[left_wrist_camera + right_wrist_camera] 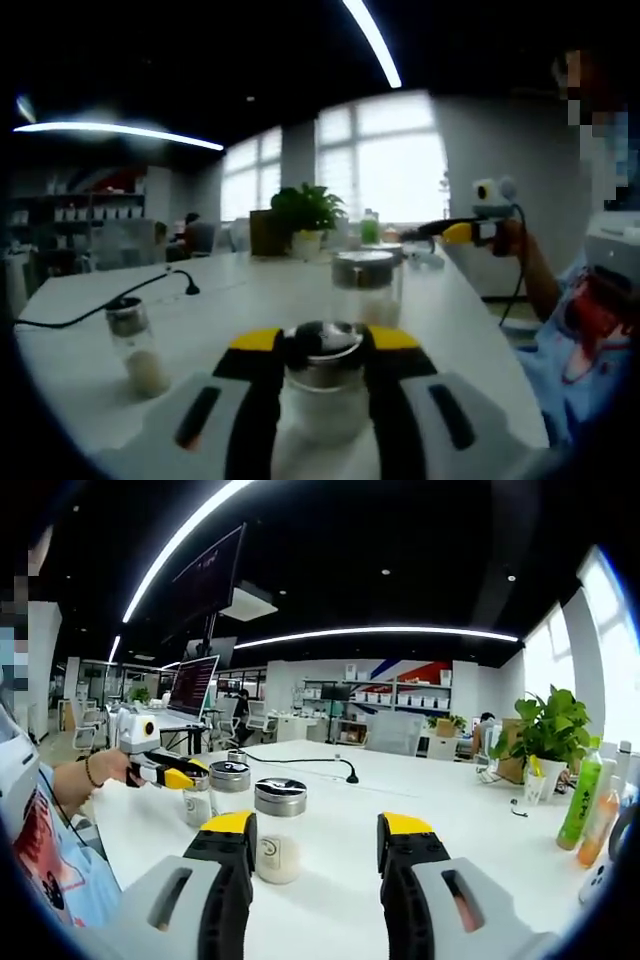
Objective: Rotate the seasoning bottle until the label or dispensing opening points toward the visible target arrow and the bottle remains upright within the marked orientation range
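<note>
While the left tongs (322, 375) hug a seasoning bottle (325, 385) between their yellow tips, the turning step looks like the one in hand. The bottle has a shiny metal cap and pale powder inside. It stands upright on the white tabletop (250, 300), right between the two jaws, which press close on its sides. So the left tongs are clamped on it.

The right tongs (316, 855) are spread wide with nothing in them. They hang in the air over the tabletop, away from the bottles.

In the right gripper view, the left tongs (185, 777) sit at one bottle (198, 798) in a small group of bottles. One more bottle (280, 830) stands nearer to the camera.

In the left gripper view, another bottle (366, 285) stands just behind the held one. A smaller bottle (138, 345) stands off to the side, near a black cable (110, 303).

I cannot see any arrow or mark on the tabletop. I cannot see a label on the held bottle either.

I think the next move is a slow twist of the left wrist. The bottle must stay straight up and not tip. The grip should stay snug so the bottle does not slip.
</note>
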Motion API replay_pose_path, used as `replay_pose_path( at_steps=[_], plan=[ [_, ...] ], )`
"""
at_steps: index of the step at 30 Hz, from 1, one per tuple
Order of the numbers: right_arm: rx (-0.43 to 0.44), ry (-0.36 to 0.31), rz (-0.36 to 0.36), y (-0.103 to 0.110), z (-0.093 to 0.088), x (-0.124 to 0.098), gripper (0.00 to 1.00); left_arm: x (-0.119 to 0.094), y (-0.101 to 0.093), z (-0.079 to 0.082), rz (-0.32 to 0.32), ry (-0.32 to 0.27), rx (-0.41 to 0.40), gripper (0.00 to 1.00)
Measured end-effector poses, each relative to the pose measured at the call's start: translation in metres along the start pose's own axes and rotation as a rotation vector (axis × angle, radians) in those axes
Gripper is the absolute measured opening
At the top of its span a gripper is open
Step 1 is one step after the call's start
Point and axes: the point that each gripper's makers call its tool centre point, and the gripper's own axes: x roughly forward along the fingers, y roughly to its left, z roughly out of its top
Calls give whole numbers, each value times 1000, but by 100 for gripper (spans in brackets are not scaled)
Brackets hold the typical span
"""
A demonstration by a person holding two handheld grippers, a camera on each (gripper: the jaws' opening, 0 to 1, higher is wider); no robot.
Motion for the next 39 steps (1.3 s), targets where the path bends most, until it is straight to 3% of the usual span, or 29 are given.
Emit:
replay_pose_path(
  at_steps=[6, 11, 14, 20, 24, 39],
  plan=[
    [16, -6, -2, -1, 0, -1, 56, 0, -1, -1, -60, -5, 6, 33],
    [24, -39, -10, -2, 5, 0, 75, -1, -3, 0, -106, -15, 10, 33],
    [77, -46, -28, -7, 4, 1, 87, -1, -4, 0, -134, -19, 12, 33],
    [104, -15, -47, -13, -4, 3, 99, -1, -6, -1, -183, -15, 57, 33],
    [101, -19, -76, -15, -4, 2, 99, 0, -7, -1, -214, 1, 60, 33],
    [72, 18, -79, -13, -11, 4, 99, 0, -10, -2, -314, 14, 83, 33]
  ],
)
